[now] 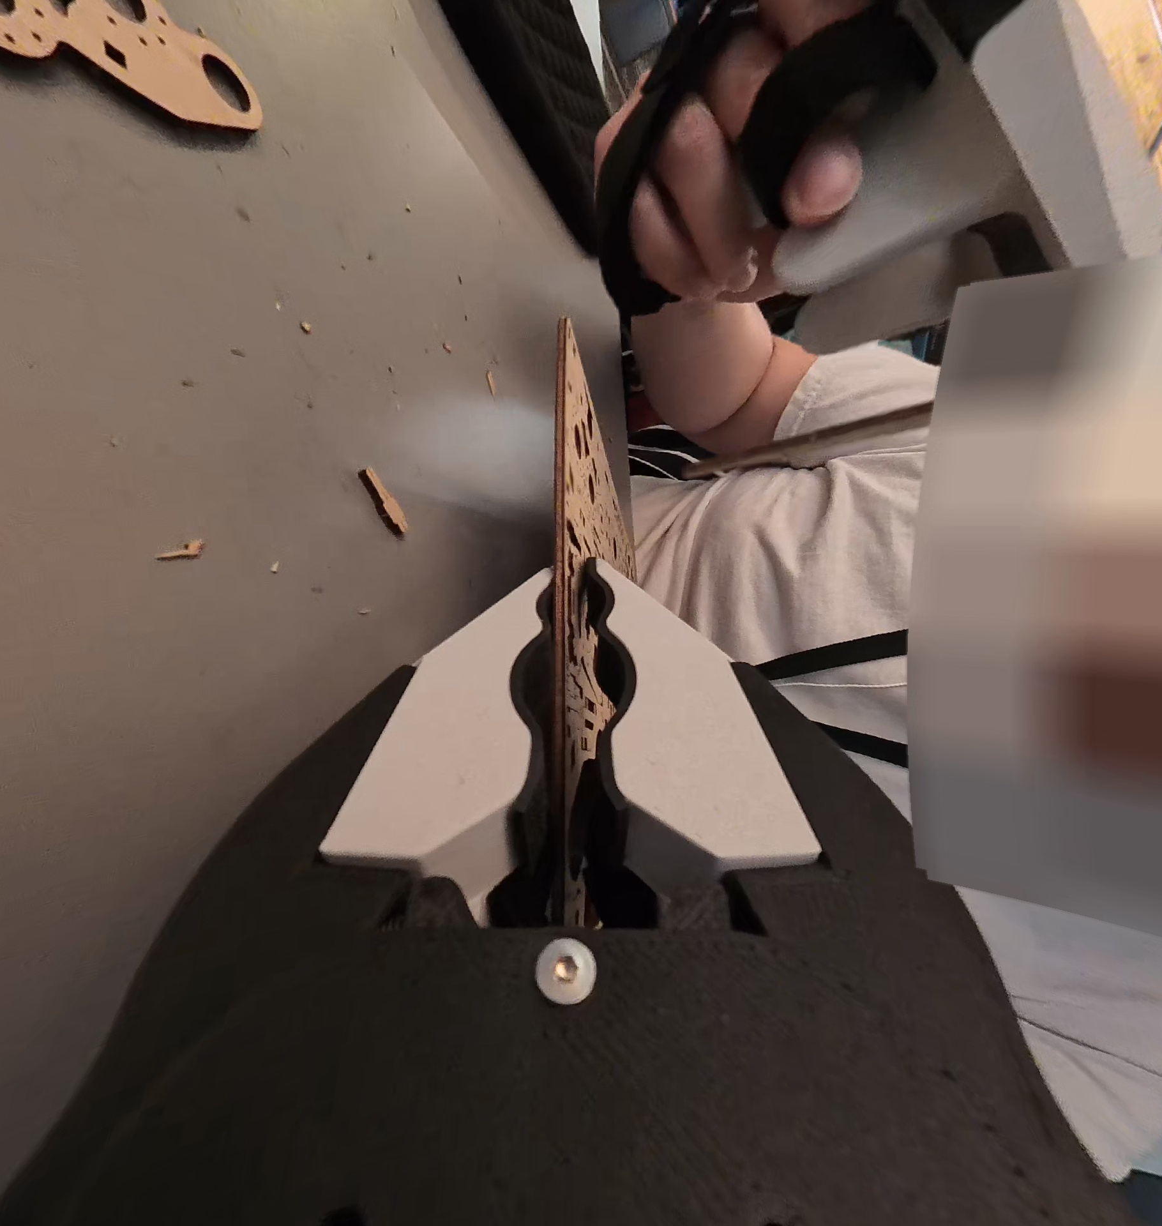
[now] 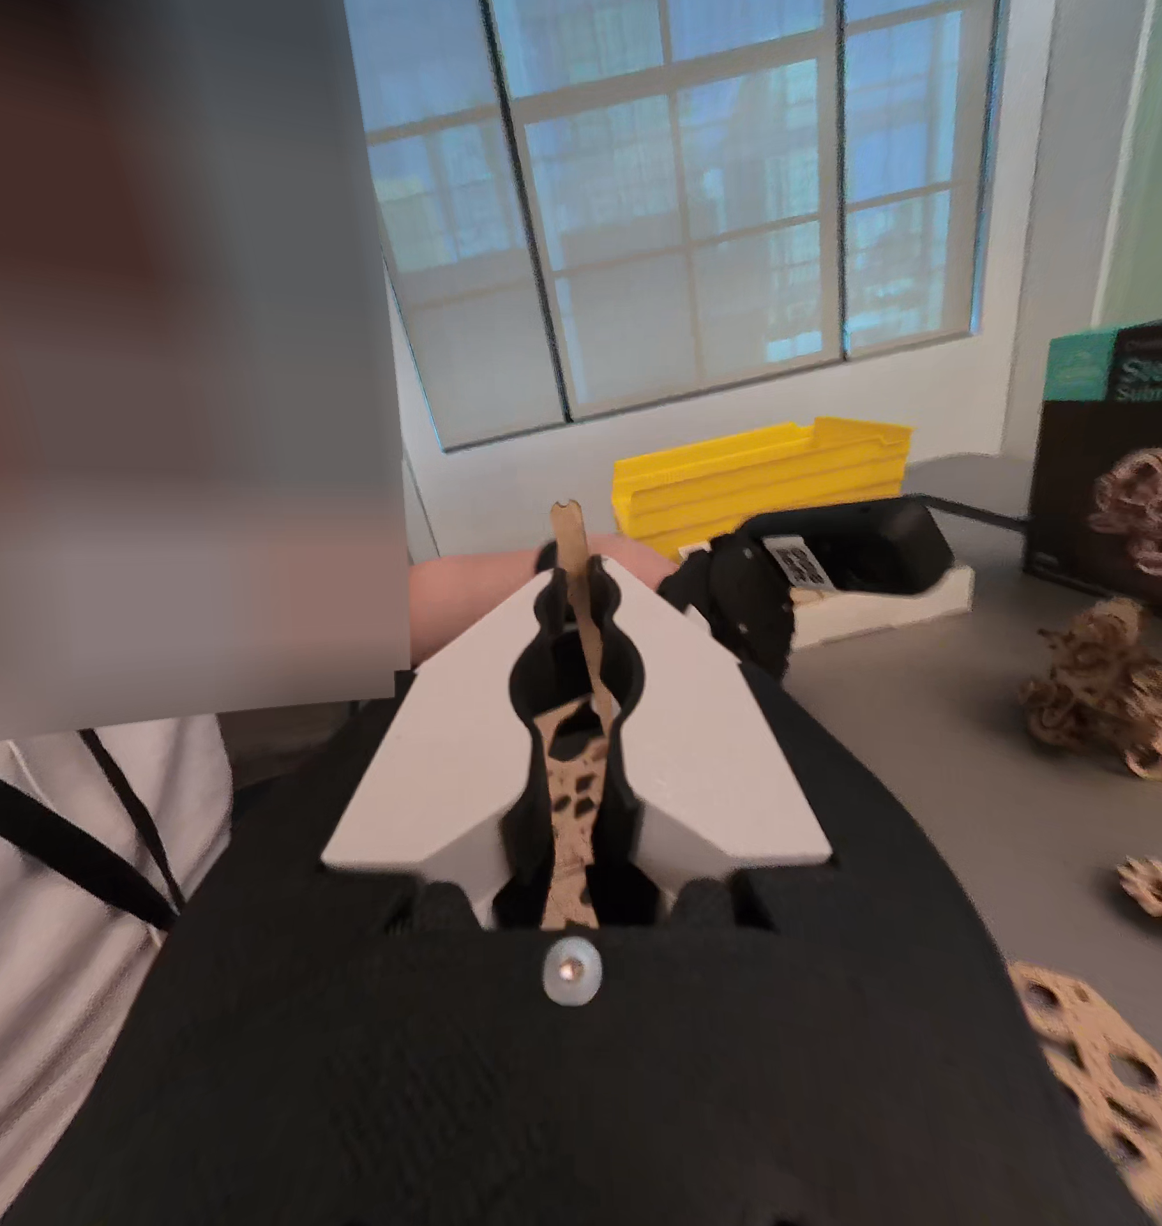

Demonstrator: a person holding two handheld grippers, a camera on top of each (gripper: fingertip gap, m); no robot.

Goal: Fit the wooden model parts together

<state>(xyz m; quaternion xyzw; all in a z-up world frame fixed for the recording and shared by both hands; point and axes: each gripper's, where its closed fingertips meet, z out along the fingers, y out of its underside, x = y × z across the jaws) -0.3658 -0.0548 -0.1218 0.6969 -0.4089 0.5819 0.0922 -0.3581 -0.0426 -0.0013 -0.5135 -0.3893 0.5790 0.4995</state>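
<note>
My left gripper (image 1: 575,577) clamped on a perforated wooden sheet (image 1: 581,464), my right gripper (image 2: 575,577) pinching a wooden strip (image 2: 570,537), yellow bin (image 2: 757,484) ahead, contents unseen

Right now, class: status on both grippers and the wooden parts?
Left gripper shut on flat wooden panel. Right gripper shut on thin wooden strip. Parts not joined yet. Nothing seen between them.

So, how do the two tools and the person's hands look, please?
Both tools look alike. The left tool and the right tool each have two pale grey, wedge-shaped fingers with black wavy inner pads, on a wide black ribbed body with one silver screw. The person's hand wears a black strap, and the sleeve is white.
</note>
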